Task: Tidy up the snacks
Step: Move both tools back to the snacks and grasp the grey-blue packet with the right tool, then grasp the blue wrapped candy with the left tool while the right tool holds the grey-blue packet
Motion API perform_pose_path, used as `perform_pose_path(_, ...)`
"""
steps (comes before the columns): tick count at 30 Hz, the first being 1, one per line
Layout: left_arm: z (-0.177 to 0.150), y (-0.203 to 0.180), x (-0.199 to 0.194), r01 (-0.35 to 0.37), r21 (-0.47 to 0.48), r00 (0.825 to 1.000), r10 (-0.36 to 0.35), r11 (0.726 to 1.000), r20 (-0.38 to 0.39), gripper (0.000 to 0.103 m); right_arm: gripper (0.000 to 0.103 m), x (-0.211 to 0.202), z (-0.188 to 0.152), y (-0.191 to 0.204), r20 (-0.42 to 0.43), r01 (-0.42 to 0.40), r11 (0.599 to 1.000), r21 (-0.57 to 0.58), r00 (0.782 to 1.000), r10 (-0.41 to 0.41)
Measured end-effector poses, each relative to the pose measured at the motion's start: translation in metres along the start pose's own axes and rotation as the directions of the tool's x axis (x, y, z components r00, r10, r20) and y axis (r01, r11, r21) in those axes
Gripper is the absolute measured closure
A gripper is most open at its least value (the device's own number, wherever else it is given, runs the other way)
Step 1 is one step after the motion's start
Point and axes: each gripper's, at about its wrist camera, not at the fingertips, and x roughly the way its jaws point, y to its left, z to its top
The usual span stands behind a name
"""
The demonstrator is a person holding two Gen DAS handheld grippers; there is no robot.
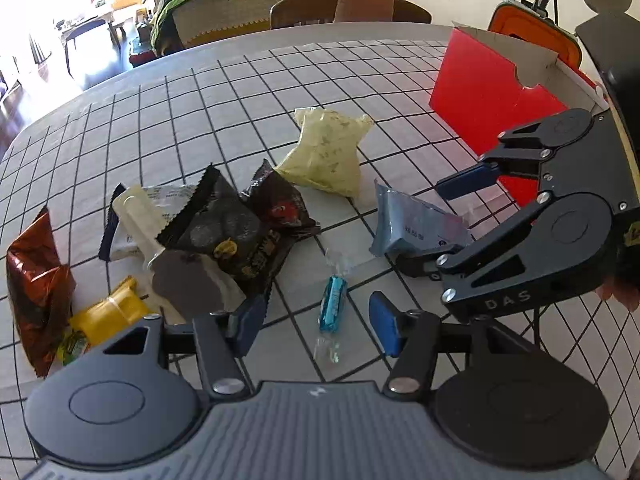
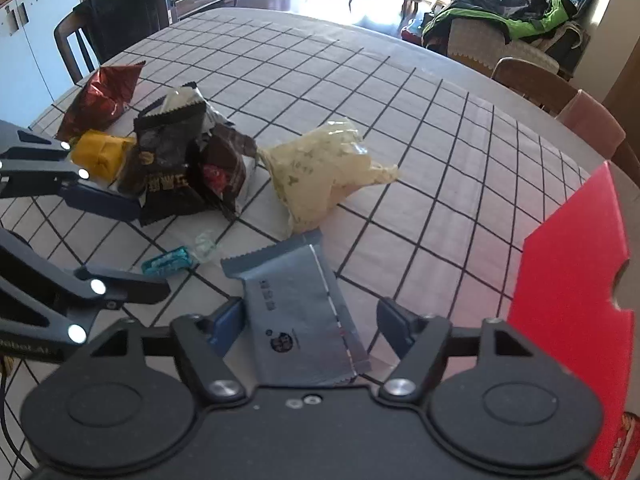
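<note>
A small blue candy in a clear twist wrapper [image 1: 332, 304] [image 2: 166, 264] lies on the checked tablecloth between the fingers of my left gripper [image 1: 318, 322] [image 2: 120, 240]. The pads stand apart from it on both sides, so this gripper is open. A flat grey-blue packet [image 2: 296, 312] [image 1: 416, 224] lies between the fingers of my right gripper [image 2: 312, 322] [image 1: 444, 220]. Its left pad is at the packet's edge, the right pad is clear of it, and the jaws are open. An open red box [image 1: 480, 88] [image 2: 568, 280] stands at the right.
A pale yellow bag [image 1: 328, 152] [image 2: 320, 172] lies mid-table. To the left is a heap of black snack packs [image 1: 228, 232] [image 2: 168, 160], a yellow packet [image 1: 108, 312] [image 2: 100, 152] and a red-brown foil bag [image 1: 36, 280] [image 2: 100, 96]. Chairs [image 1: 304, 8] ring the table.
</note>
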Motion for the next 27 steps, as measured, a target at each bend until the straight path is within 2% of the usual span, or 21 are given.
perform_pose_path(3,0.004,0.000,0.002,0.008,-0.003,1.000,-0.008,1.000,-0.002,0.049,0.038,0.001,0.000,-0.001,0.009,-0.017,1.000,0.011,1.000,0.017)
perform_pose_path(4,0.004,-0.001,0.003,0.012,0.000,1.000,-0.012,1.000,0.000,0.050,0.044,0.001,0.000,-0.002,0.012,-0.024,1.000,0.018,1.000,0.024)
perform_pose_path(5,0.004,-0.002,0.003,0.016,0.007,1.000,-0.016,1.000,-0.001,0.058,0.049,0.001,0.001,-0.002,0.013,-0.030,0.999,0.024,0.999,0.030)
perform_pose_path(6,0.004,-0.003,0.005,0.023,0.013,1.000,-0.023,1.000,-0.009,0.065,0.049,0.000,0.000,-0.002,0.015,-0.031,0.999,0.029,0.999,0.030)
perform_pose_path(8,0.003,-0.006,0.008,0.024,0.019,0.999,-0.024,1.000,-0.025,0.069,0.052,-0.001,-0.001,-0.001,0.020,-0.026,0.999,0.032,0.999,0.025)
perform_pose_path(13,0.001,-0.010,0.010,0.027,0.012,0.999,-0.027,1.000,-0.027,0.074,0.057,-0.004,-0.005,0.000,0.025,-0.009,0.998,0.056,1.000,0.008)
perform_pose_path(15,0.001,-0.009,0.009,0.024,-0.006,0.999,-0.025,1.000,-0.029,0.084,0.059,-0.006,-0.006,0.001,0.029,0.006,0.998,0.068,1.000,-0.008)
perform_pose_path(18,0.002,-0.009,0.008,0.016,-0.031,0.999,-0.017,0.999,-0.032,0.091,0.060,-0.010,-0.009,0.002,0.040,0.021,0.994,0.108,0.999,-0.025)
perform_pose_path(26,0.000,-0.003,0.005,0.006,-0.131,0.999,-0.012,0.991,-0.042,0.092,0.072,-0.029,-0.021,0.000,0.062,0.065,0.979,0.194,0.995,-0.078)
perform_pose_path(27,-0.001,-0.002,0.004,0.006,-0.145,0.999,-0.012,0.989,-0.042,0.092,0.079,-0.032,-0.023,-0.001,0.068,0.060,0.977,0.202,0.995,-0.075)
